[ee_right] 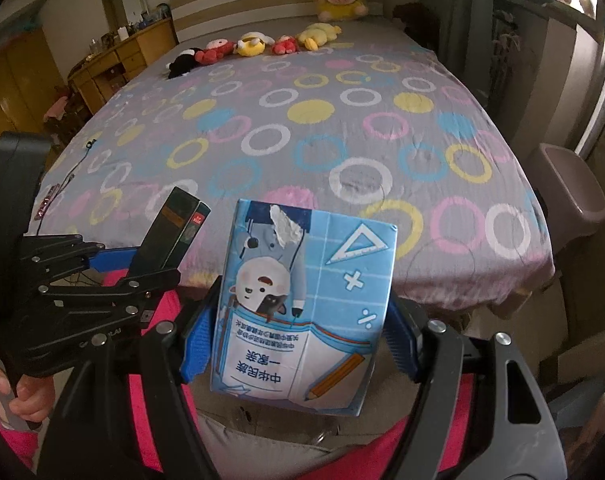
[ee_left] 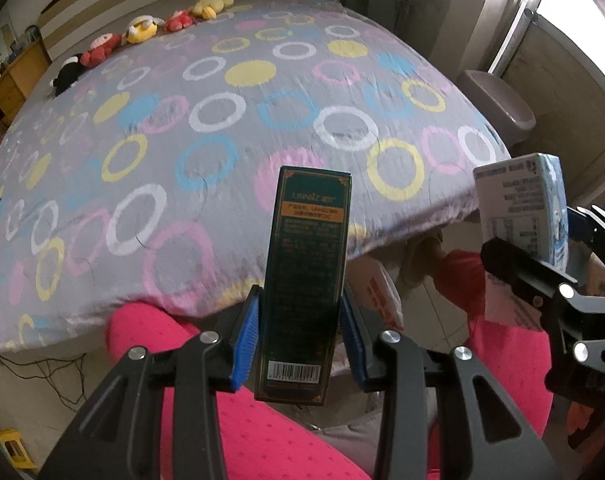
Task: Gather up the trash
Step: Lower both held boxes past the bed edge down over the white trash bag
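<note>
You see a tall dark green box (ee_left: 304,280) with an orange band and a barcode, standing upright at lower centre of the left wrist view. A blue cartoon-printed carton (ee_right: 302,308), upside down, fills lower centre of the right wrist view.

The left gripper (ee_left: 300,340) points steeply down over the person's pink-clad legs (ee_left: 238,420), its blue pads (ee_left: 246,340) clamped on a dark green box (ee_left: 302,280). Beside it the right gripper (ee_right: 302,340) tilts down, its jaws closed on a blue carton (ee_right: 302,312). A hand (ee_right: 18,392) grips the left handle.
</note>
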`<state>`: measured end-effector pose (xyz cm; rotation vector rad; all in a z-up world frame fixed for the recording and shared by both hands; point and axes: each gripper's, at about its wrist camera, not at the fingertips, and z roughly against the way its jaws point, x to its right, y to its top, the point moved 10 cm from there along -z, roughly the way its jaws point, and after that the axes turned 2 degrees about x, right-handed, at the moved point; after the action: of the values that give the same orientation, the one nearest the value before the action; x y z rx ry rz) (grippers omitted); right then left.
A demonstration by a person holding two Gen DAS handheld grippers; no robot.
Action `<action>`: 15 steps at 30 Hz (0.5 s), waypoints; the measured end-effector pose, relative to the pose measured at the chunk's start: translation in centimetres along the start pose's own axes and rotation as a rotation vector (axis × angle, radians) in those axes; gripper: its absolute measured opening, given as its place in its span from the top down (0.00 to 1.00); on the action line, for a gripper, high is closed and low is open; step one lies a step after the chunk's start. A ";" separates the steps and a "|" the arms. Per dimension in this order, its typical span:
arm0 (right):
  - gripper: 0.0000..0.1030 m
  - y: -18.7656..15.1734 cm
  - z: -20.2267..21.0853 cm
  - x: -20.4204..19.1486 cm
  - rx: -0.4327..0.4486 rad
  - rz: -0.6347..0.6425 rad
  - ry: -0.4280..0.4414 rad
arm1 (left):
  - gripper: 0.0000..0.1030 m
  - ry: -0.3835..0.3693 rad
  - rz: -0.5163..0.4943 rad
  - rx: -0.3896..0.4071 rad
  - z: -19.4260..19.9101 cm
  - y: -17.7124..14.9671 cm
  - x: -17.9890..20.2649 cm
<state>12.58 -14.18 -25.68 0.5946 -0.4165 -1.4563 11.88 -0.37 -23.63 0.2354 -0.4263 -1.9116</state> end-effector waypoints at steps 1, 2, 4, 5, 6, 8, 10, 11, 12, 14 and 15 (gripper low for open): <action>0.32 -0.3 -0.1 0.1 -0.003 -0.003 -0.004 | 0.64 -0.005 0.003 -0.007 -0.3 -0.3 0.1; 0.32 -0.7 -0.3 0.3 -0.006 -0.008 -0.010 | 0.64 -0.012 0.001 -0.015 -0.7 -0.8 0.3; 0.32 -1.3 -0.8 0.6 -0.015 -0.012 -0.018 | 0.64 -0.006 0.001 -0.023 -1.3 -1.3 0.4; 0.32 -1.7 -1.1 0.7 -0.021 -0.013 -0.023 | 0.64 -0.010 0.004 -0.027 -1.7 -1.7 0.5; 0.32 -1.9 -1.3 0.7 -0.025 -0.014 -0.025 | 0.64 -0.017 0.006 -0.032 -1.9 -1.9 0.6; 0.32 -2.6 -2.0 0.8 -0.039 -0.017 -0.026 | 0.64 -0.013 0.014 -0.038 -2.5 -2.4 0.7; 0.32 -3.4 -2.8 0.8 -0.052 -0.029 -0.021 | 0.64 -0.013 0.028 -0.031 -3.2 -2.9 0.8; 0.32 -3.9 -3.3 0.9 -0.062 -0.037 -0.024 | 0.64 -0.015 0.038 -0.041 -3.7 -3.3 0.9; 0.32 -4.3 -3.8 1.0 -0.071 -0.046 -0.022 | 0.64 -0.026 0.044 -0.057 -4.3 -3.8 1.2; 0.32 -5.1 -4.7 1.0 -0.091 -0.061 -0.016 | 0.64 -0.043 0.049 -0.072 -5.2 -4.4 1.6; 0.32 -5.5 -5.1 1.1 -0.098 -0.063 -0.018 | 0.64 -0.038 0.047 -0.082 -5.7 -4.7 1.8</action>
<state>11.38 -14.72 -33.12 0.5200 -0.3408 -1.5342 9.24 -1.49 -30.68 0.1343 -0.3754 -1.8857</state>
